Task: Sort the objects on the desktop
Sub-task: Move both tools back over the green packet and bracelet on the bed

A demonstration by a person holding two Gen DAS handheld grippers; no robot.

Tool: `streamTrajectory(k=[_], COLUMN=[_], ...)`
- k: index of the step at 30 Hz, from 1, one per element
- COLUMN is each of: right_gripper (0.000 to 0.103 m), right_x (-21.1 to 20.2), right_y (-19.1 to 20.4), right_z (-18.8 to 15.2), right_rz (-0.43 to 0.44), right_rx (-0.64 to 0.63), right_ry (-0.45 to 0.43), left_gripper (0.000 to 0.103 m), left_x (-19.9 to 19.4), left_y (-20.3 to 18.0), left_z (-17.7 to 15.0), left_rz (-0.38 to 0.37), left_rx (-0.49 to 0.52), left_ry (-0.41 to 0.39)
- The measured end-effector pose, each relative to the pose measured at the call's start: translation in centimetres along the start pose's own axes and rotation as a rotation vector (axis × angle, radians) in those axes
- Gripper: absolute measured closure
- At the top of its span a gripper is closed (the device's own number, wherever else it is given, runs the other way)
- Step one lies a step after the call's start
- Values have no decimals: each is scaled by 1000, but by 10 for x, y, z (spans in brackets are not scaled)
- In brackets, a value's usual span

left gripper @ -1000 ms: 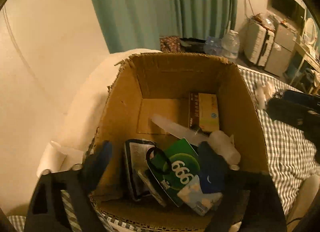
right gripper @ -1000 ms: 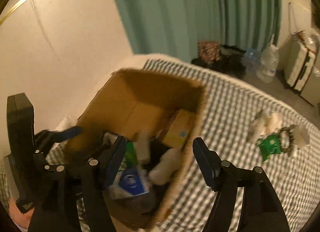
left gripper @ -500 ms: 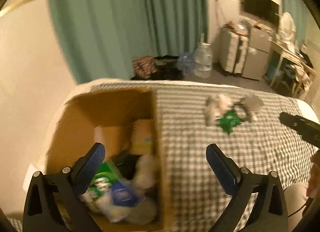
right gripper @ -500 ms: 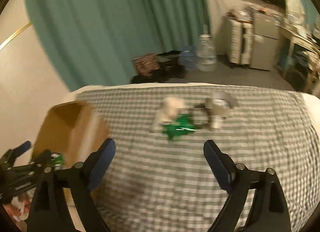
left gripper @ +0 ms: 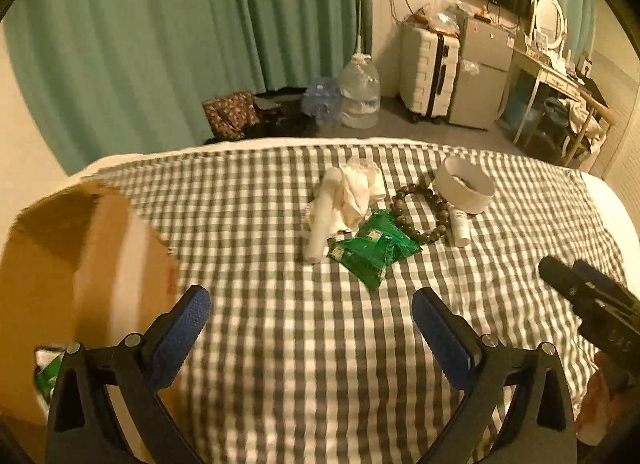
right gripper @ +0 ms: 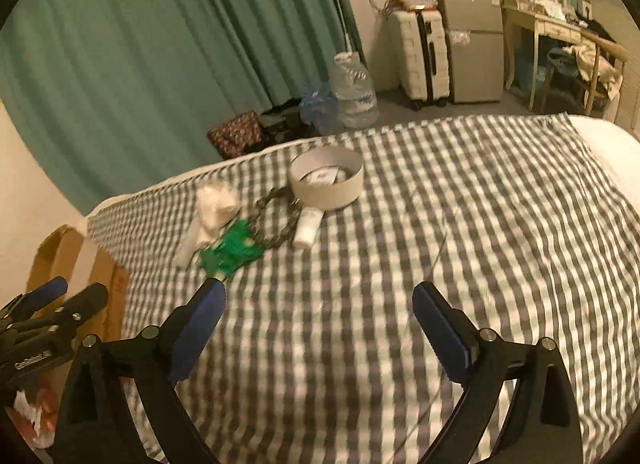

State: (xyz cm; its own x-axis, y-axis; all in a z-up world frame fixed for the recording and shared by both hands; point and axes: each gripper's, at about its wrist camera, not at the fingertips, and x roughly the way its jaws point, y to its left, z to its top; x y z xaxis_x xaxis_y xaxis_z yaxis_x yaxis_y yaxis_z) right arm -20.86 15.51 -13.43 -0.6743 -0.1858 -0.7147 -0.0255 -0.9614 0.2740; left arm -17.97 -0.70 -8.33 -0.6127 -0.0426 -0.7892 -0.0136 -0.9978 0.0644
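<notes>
A small heap lies on the checked bed cover (left gripper: pixel 320 344): a green packet (left gripper: pixel 374 250) (right gripper: pixel 232 250), crumpled white tissue (left gripper: pixel 352 192) (right gripper: pixel 214 202) with a white tube (left gripper: pixel 320 224), a dark bead bracelet (left gripper: pixel 420 212) (right gripper: pixel 276 220), a small white bottle (left gripper: pixel 460 224) (right gripper: pixel 307 226) and a round white tub (left gripper: pixel 464 184) (right gripper: pixel 326 178). My left gripper (left gripper: pixel 310 334) hangs open short of the heap, empty. My right gripper (right gripper: pixel 318 328) is still opening, with nothing between its fingers. A cardboard box (left gripper: pixel 72 284) (right gripper: pixel 76 264) stands at the left.
Beyond the bed's far edge stand a teal curtain (left gripper: pixel 180 44), water jugs (left gripper: pixel 358 92), a white suitcase (left gripper: pixel 428 72), a small fridge (left gripper: pixel 480 76) and a desk (left gripper: pixel 556 76). The right gripper's body (left gripper: pixel 592 304) shows at the right of the left wrist view.
Both grippers have swung from over the cardboard box to the right, so they now face the heap on the bed. The right gripper's fingers have spread wider.
</notes>
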Motion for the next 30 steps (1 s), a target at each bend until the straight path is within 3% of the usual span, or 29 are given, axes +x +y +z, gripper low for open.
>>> streamTrajectory(k=[3, 10, 21, 25, 27, 28, 30], right_gripper=[8, 8, 8, 8, 8, 15, 21], right_x=[15, 66, 133, 143, 147, 148, 149], right_y=[0, -2, 8, 6, 5, 4, 4], right_z=[6, 28, 53, 64, 71, 72, 72], right_rz=[-8, -22, -92, -78, -71, -59, -43], right_rx=[-43, -87, -149, -122, -108, -102, -98], right_ry=[-41, -19, 12, -7, -21, -24, -18], left_gripper=[0, 0, 0, 3, 18, 25, 57], left_x=[29, 82, 139, 149, 151, 154, 157], left_y=[3, 17, 16, 17, 16, 17, 13], left_z=[5, 16, 37, 39, 41, 40, 43], left_rz=[25, 49, 42, 18, 3, -11, -68], left_rx=[-16, -53, -40, -44, -30, -12, 18], left_ry=[31, 59, 83, 103, 112, 122, 141])
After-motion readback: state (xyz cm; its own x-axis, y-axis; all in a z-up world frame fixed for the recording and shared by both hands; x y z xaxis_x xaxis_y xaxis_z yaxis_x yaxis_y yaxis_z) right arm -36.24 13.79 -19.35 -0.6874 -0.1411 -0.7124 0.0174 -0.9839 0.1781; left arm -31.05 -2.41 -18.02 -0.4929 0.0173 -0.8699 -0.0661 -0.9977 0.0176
